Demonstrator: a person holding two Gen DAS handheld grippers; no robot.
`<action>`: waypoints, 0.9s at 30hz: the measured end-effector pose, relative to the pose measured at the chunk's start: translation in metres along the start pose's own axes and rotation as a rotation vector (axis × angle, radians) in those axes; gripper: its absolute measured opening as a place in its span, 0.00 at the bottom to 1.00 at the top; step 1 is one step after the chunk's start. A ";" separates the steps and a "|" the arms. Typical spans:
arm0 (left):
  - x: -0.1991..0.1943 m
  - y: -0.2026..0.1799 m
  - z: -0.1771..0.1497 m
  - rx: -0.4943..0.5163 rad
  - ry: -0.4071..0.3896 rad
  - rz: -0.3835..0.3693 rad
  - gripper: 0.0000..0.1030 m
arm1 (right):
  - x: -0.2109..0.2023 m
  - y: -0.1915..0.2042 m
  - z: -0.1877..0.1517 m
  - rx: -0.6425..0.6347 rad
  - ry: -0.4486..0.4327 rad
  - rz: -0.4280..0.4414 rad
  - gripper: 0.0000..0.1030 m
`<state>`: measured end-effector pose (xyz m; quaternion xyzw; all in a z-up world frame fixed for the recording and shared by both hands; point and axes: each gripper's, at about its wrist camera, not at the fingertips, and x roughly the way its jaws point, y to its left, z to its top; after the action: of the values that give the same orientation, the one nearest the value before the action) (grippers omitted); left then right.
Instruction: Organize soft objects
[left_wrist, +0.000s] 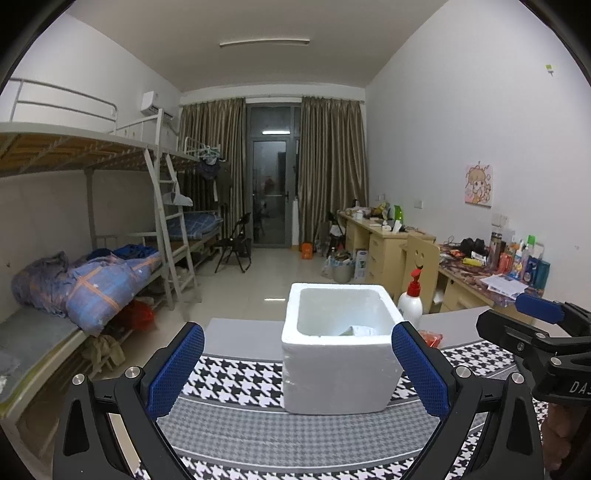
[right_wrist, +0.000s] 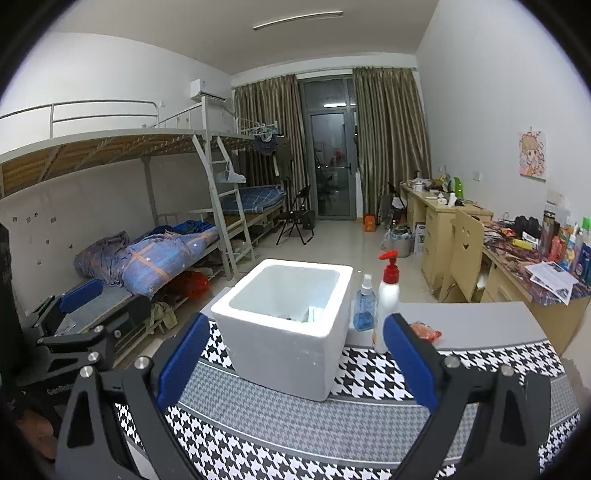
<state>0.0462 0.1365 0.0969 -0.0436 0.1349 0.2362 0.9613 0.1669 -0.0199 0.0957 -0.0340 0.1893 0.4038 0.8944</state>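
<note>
- 1 white foam box (right_wrist: 284, 332), open top, on the surface (right_wrist: 480, 325)
- 1 houndstooth cloth (right_wrist: 332, 424) under the box
- 2 bottles beside the box: 1 white pump bottle (right_wrist: 387, 302) with red head, 1 blue spray bottle (right_wrist: 364, 304)
- 1 orange packet (right_wrist: 424, 331) just behind the bottles
- at least 2 items inside the box; 1 is white (left_wrist: 364, 329), the rest too hidden to count
- 2 tools: left tool (left_wrist: 297, 369) and right tool (right_wrist: 295, 363), both with jaws wide apart, nothing held
- 2 bunk beds along the wall, 1 folding chair (right_wrist: 295, 218), 1 wooden chair (right_wrist: 463, 254)
</note>
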 end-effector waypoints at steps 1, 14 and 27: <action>-0.002 -0.002 -0.001 0.000 -0.003 -0.005 0.99 | -0.002 0.000 -0.003 0.001 -0.001 0.004 0.95; -0.031 -0.020 -0.020 -0.002 -0.060 -0.067 0.99 | -0.035 0.001 -0.030 -0.026 -0.062 -0.024 0.96; -0.029 -0.029 -0.047 0.014 -0.048 -0.084 0.99 | -0.046 -0.004 -0.066 -0.030 -0.117 -0.060 0.97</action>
<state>0.0233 0.0911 0.0605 -0.0367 0.1116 0.1955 0.9737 0.1218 -0.0698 0.0515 -0.0291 0.1295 0.3810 0.9150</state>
